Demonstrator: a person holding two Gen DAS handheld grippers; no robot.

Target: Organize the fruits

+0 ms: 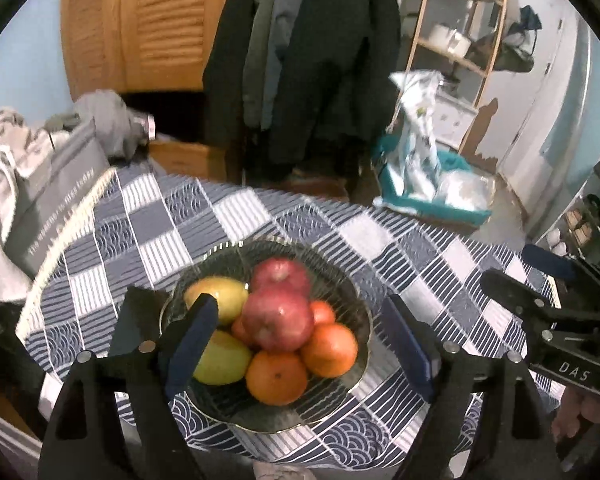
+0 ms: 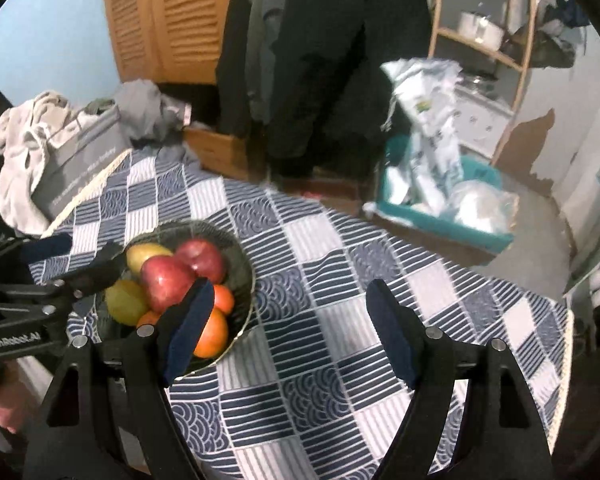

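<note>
Fruits all sit below and ahead of the left gripper (image 1: 300, 344), whose jaws stand wide and empty over the glass bowl (image 1: 352, 300): two red apples (image 1: 278, 320), oranges (image 1: 277, 376) and yellow-green mangoes (image 1: 220, 356) piled together. Off to that bowl's side, the right gripper (image 2: 290, 332) hangs equally wide and empty above bare checked tablecloth (image 2: 320, 264). No loose fruit shows, so gathering looks finished.

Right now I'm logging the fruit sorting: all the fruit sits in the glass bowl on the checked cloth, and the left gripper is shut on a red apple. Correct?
Not quite. The left gripper is open and holds nothing, as the left wrist view shows. The fruit, red apple included, sits in the glass bowl on the checked cloth.
</note>
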